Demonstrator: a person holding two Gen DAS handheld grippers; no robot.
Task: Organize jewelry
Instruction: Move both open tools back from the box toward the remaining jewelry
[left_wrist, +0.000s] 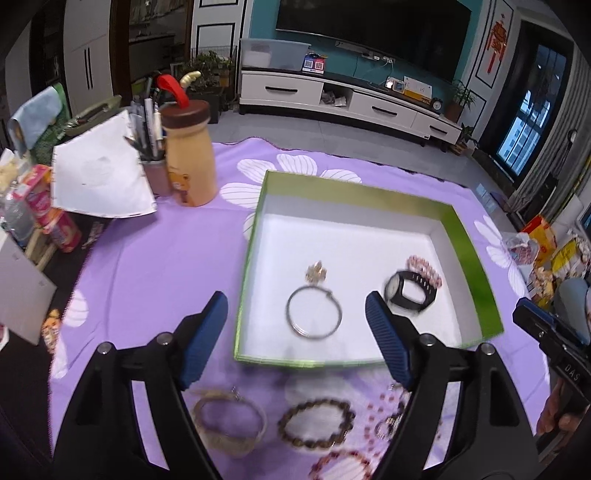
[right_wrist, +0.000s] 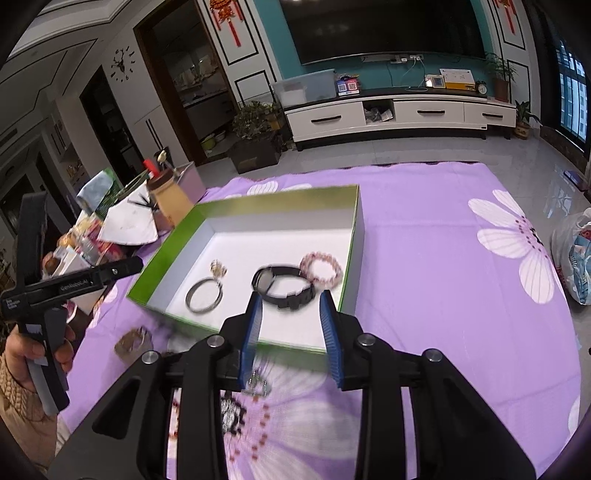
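1. Living room: teal wall, dark TV, white low cabinet, pale tiled floor. The counter (right_wrist: 424, 229) carries a purple cloth with white flower print.
2. Green-rimmed box (left_wrist: 469, 236), white inside, open on the cloth.
3. In the box: silver bangle (left_wrist: 314, 314) with a small gold charm at its top edge; black watch (left_wrist: 408, 293), strap looped shut; pink bead bracelet (left_wrist: 424, 269) touching the watch's far side.
4. On the cloth, near side of the box, left wrist view: woven tan bracelet (left_wrist: 229, 421), brown bead bracelet (left_wrist: 316, 424), a red bead strand (left_wrist: 341, 463) partly cut off at the frame's bottom. All blurred.
5. Left tongs (left_wrist: 297, 341): blue ribbed pads spread wide, nothing between them, hanging over the box's near rim.
6. Right tongs (right_wrist: 290, 338): pads narrowly parted, empty, over the near rim in front of the watch.
7. Tan bottle (left_wrist: 190, 155) with brown cap beside a pen cup at the counter's far left.
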